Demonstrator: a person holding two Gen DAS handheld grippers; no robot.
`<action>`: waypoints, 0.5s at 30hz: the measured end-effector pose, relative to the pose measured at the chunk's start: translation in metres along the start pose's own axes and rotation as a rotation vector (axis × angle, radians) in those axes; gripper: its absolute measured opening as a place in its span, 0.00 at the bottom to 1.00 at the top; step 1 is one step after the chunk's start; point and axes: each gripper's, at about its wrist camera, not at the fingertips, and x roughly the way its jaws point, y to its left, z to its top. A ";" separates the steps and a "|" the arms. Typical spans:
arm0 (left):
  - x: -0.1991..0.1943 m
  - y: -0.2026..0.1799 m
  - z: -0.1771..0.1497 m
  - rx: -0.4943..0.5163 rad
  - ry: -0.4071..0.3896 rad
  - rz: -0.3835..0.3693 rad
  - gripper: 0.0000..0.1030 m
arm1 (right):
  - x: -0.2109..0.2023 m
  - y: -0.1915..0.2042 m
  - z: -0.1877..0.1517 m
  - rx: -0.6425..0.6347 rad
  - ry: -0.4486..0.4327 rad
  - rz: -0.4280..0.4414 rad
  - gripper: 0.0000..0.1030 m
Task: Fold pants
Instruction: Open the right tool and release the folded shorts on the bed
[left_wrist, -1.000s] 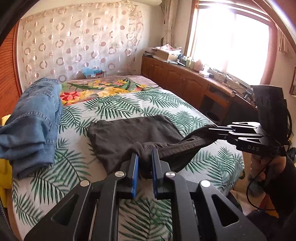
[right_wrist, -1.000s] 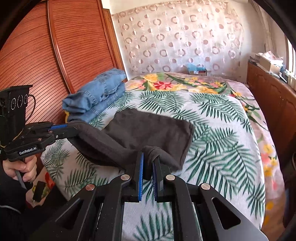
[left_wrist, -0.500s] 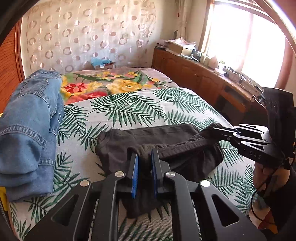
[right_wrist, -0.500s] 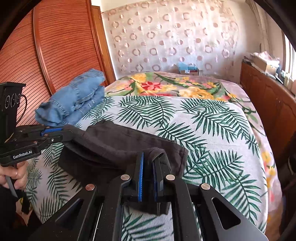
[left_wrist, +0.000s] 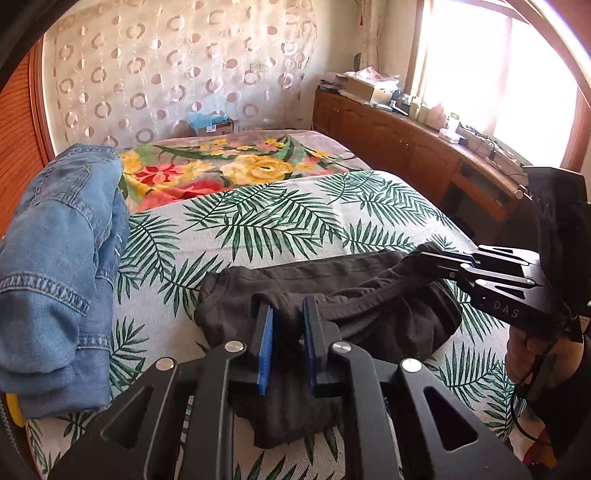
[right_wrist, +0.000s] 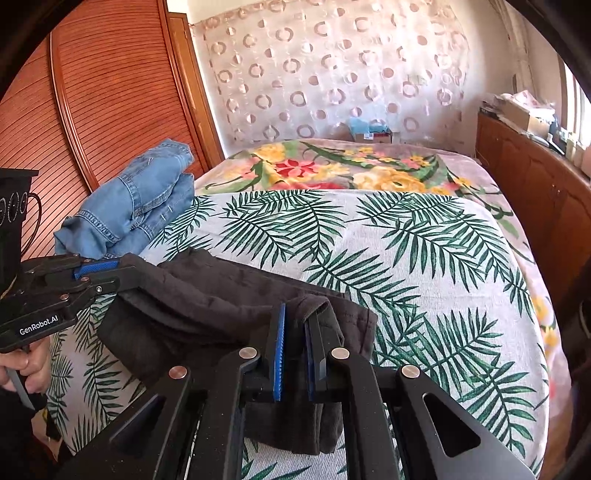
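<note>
Moved: both grippers have carried the dark pants (left_wrist: 354, 295) forward and down; the fold now lies on the bed (left_wrist: 280, 221).
Left gripper (left_wrist: 286, 325): jaws just easing apart, cloth between them.
Right gripper (right_wrist: 295, 332): clamped on the pants' edge.
Beside: folded jeans (left_wrist: 62, 266).

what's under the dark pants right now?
The palm-leaf bedspread shows all around the dark pants, which lie folded on it. Whatever sits beneath the fabric layers is covered; nothing else pokes out.
</note>
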 end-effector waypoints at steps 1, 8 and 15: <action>-0.002 0.001 -0.001 -0.003 -0.003 -0.005 0.16 | -0.002 0.000 -0.001 -0.004 -0.005 0.001 0.08; -0.019 0.000 -0.004 0.000 -0.036 0.005 0.29 | -0.015 0.001 -0.001 -0.054 -0.016 -0.025 0.17; -0.026 -0.004 -0.014 0.018 -0.045 -0.004 0.47 | -0.029 -0.006 -0.010 -0.052 -0.029 -0.020 0.41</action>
